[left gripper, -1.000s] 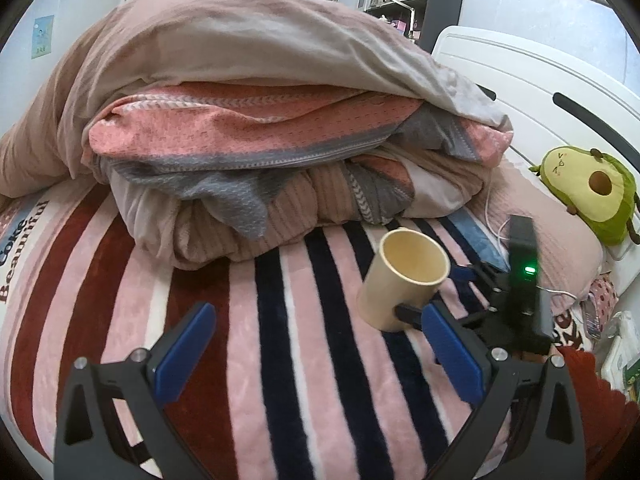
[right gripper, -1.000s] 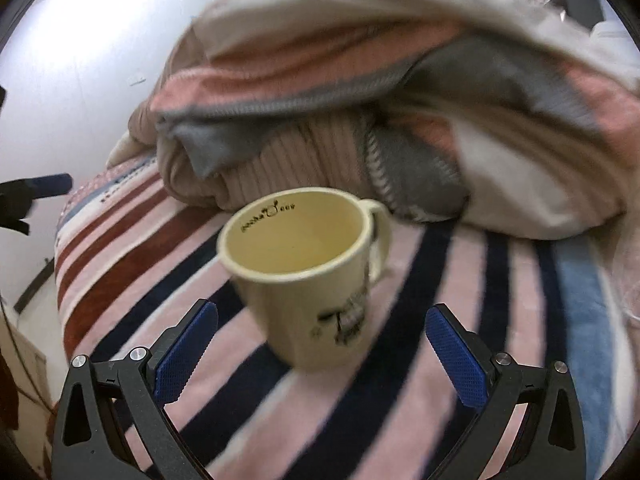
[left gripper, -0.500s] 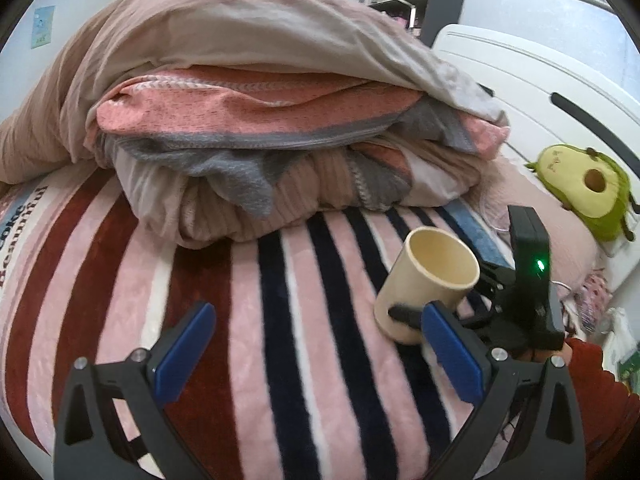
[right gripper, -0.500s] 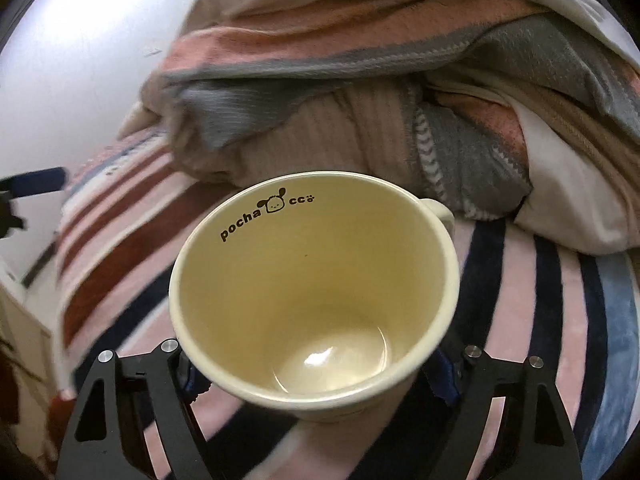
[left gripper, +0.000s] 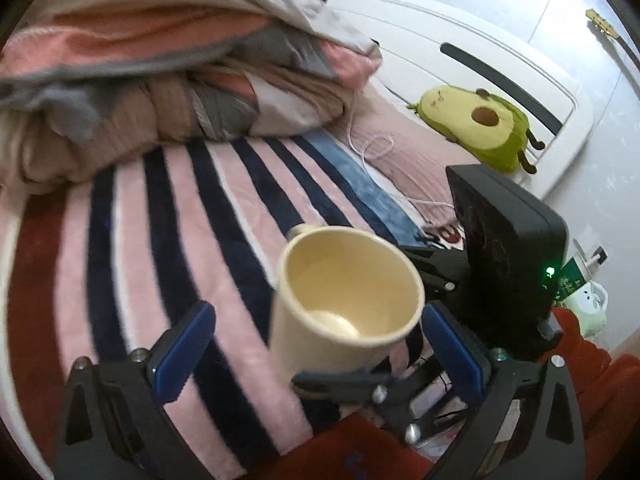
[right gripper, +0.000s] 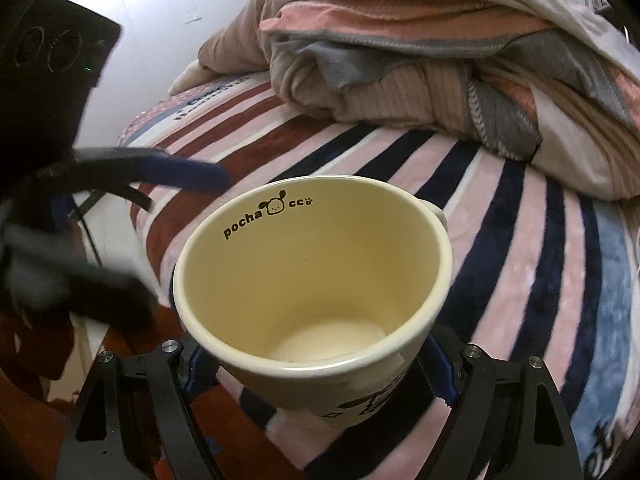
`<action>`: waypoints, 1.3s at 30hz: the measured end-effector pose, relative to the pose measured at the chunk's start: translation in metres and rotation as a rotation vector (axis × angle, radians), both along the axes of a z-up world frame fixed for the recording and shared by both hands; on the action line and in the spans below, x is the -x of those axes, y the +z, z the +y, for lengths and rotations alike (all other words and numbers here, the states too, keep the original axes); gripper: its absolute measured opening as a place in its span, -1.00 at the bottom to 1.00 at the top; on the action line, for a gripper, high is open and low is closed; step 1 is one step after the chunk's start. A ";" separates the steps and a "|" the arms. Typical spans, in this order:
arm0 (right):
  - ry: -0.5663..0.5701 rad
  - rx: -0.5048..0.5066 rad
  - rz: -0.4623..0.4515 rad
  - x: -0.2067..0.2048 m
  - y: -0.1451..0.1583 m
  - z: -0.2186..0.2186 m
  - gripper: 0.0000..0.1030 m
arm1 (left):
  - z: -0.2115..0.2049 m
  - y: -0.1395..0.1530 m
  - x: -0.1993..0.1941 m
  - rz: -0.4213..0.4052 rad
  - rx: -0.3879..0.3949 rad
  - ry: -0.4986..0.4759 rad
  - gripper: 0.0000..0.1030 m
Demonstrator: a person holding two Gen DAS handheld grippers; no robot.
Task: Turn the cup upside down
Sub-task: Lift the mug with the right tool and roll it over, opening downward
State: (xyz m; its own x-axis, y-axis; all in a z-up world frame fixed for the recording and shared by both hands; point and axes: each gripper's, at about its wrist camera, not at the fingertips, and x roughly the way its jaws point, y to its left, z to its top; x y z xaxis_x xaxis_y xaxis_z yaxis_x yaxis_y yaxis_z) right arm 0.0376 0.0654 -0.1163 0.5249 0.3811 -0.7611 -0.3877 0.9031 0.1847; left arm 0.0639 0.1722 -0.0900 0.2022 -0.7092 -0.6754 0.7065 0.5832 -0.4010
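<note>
A cream mug (right gripper: 312,280) with "pochacco" printed inside its rim stands mouth up, held between the blue pads of my right gripper (right gripper: 316,364), which is shut on its lower body. It seems lifted a little off the striped blanket (right gripper: 520,240). In the left wrist view the mug (left gripper: 344,304) sits between the open blue fingers of my left gripper (left gripper: 320,348), which do not touch it. The right gripper's body (left gripper: 508,264) is just right of the mug there. The left gripper's finger (right gripper: 180,172) shows at the left in the right wrist view.
A heap of pink and grey bedding (left gripper: 160,72) lies behind on the bed. An avocado plush (left gripper: 476,124) rests by the white headboard (left gripper: 460,48). A white cable (left gripper: 376,152) lies on the pink sheet. The bed's edge and a red rug (left gripper: 600,376) are at the right.
My right gripper has closed on the mug and brought it up. My left gripper has moved right and in, so the mug now sits between its open fingers.
</note>
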 end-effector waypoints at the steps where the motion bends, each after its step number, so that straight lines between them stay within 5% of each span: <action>1: 0.008 -0.011 0.027 0.002 -0.002 0.001 0.57 | -0.001 -0.003 -0.001 0.019 0.012 0.000 0.97; 5: 0.017 0.004 0.021 0.002 -0.007 0.010 0.57 | -0.005 -0.010 -0.009 0.064 0.062 -0.017 0.62; 14: 0.036 0.070 0.016 -0.013 -0.004 0.028 0.60 | 0.034 -0.020 -0.044 0.135 0.148 0.078 0.60; 24: 0.057 0.085 0.029 -0.045 -0.010 0.052 0.60 | 0.105 -0.043 -0.074 0.190 0.108 0.274 0.59; 28: 0.043 0.085 0.036 -0.044 -0.015 0.056 0.67 | 0.120 -0.038 -0.077 0.189 0.121 0.283 0.60; 33: -0.024 0.078 -0.020 -0.017 -0.008 0.044 0.75 | 0.099 -0.010 -0.078 0.098 0.081 0.166 0.63; 39: -0.133 0.070 -0.040 0.016 -0.015 0.035 0.79 | 0.017 0.004 -0.082 -0.006 -0.105 -0.126 0.68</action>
State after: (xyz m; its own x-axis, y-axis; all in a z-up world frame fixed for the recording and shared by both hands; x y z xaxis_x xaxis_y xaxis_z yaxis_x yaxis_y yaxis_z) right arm 0.0218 0.1001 -0.1310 0.5980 0.2527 -0.7606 -0.2692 0.9572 0.1063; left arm 0.1456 0.1894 -0.0859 0.1206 -0.6545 -0.7464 0.7790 0.5285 -0.3375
